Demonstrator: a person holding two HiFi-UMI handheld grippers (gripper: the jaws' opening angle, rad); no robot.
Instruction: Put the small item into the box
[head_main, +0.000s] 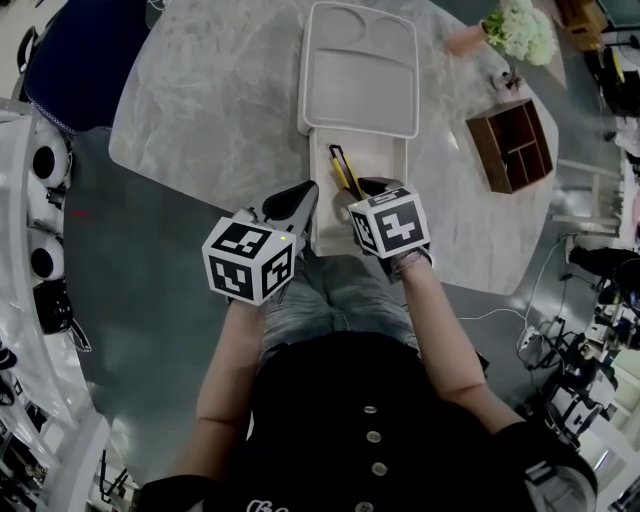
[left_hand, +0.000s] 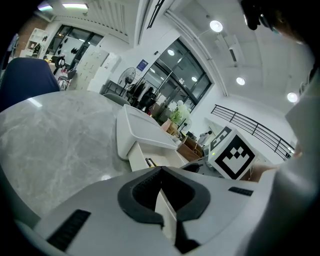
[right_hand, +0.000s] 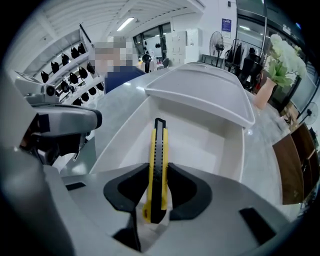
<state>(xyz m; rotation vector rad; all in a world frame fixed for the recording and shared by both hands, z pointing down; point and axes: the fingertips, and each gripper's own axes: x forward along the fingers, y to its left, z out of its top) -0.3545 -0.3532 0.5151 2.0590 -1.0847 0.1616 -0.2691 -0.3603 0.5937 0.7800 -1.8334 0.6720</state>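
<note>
Yellow-and-black utility knife sits pinched edge-on in the jaws of the right gripper, its tip angled down over the open white box, not yet on the floor. The left gripper, jaws drawn together, appears to clamp the box's near left wall. The slid-back lid leaves half the box open. Best practice: lower until the knife lies flat inside, clear of walls and lid, then release.

Black buttoned top, grey denim; left claw, right claw white, black pads, black-and-white marker cubes.
</note>
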